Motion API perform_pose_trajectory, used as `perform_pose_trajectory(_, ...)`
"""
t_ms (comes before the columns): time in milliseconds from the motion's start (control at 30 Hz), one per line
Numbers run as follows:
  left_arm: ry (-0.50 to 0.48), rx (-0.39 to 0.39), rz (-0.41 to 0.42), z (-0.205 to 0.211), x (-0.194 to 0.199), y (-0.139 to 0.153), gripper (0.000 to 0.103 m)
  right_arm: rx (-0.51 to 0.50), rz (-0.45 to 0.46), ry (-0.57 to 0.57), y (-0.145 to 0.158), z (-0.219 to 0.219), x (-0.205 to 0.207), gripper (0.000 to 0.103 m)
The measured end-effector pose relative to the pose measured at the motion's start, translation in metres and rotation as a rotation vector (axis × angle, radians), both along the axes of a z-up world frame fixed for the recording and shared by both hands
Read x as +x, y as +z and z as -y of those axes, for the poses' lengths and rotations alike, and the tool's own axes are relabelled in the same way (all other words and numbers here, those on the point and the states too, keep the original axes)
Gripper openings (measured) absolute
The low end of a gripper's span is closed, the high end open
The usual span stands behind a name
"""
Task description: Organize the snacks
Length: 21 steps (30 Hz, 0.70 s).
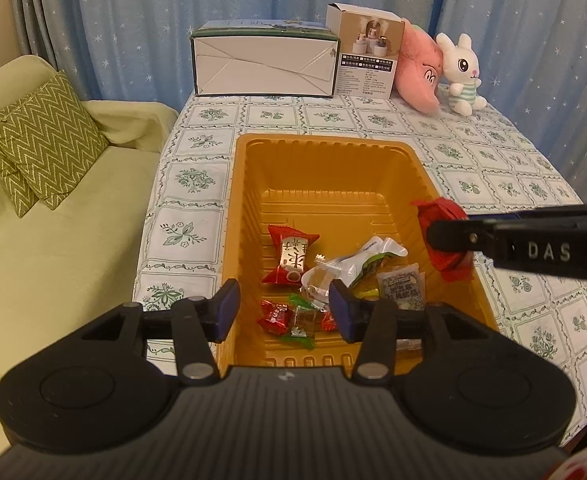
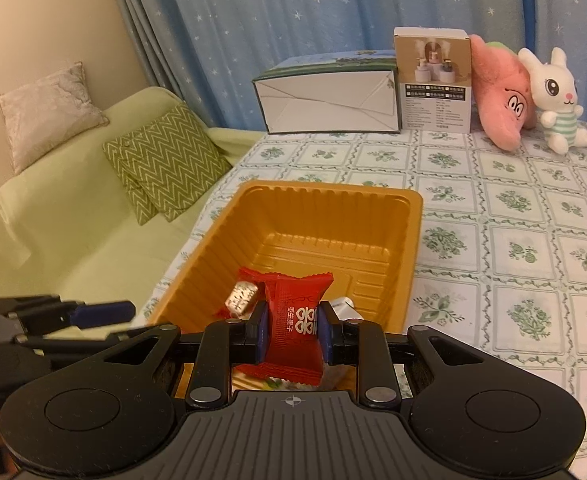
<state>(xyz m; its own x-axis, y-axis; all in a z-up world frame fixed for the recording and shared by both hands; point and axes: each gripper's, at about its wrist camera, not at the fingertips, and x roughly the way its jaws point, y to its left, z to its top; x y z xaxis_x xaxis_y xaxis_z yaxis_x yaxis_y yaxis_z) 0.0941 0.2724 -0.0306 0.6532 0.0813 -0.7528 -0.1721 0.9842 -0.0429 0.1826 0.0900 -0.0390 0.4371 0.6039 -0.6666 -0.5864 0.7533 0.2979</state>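
Right gripper (image 2: 292, 334): I have it clamped on a red snack packet (image 2: 293, 320), pads pinching the packet's middle, both crimped ends free.
Packet position: lower center of the right wrist view, held above the near end of the orange tray (image 2: 409, 232); in the left wrist view it shows at the right, over the tray's right rim.
Left gripper (image 1: 283, 308): jaws apart, holding nothing, hovering over the tray's near end.
Tray contents: 1 large red-and-silver candy (image 1: 291, 256), several small wrapped sweets (image 1: 285, 318), a clear pouch (image 1: 353, 264).
Handling: I judge the packet light, soft, crinkly, a bit slick; grip mid-body, gently, contents may crush.
Next: I expect to release it into the tray.
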Motion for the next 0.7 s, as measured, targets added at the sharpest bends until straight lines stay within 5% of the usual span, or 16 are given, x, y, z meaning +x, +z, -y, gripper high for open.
perform_pose_trajectory(167, 0.012, -0.007, 0.004, -0.003, -0.003, -0.002, 0.066, 0.092, -0.064, -0.008, -0.002, 0.004, 0.008, 0.030)
perform_pose_trajectory(267, 0.013, -0.007, 0.003, -0.003, -0.004, -0.004, 0.072, 0.109, -0.060, -0.037, -0.002, 0.012, 0.009, 0.058)
perform_pose_trajectory(700, 0.083, -0.017, 0.072, -0.004, -0.020, 0.011, 0.101, 0.065, -0.072, -0.154, 0.000, 0.057, 0.001, 0.059)
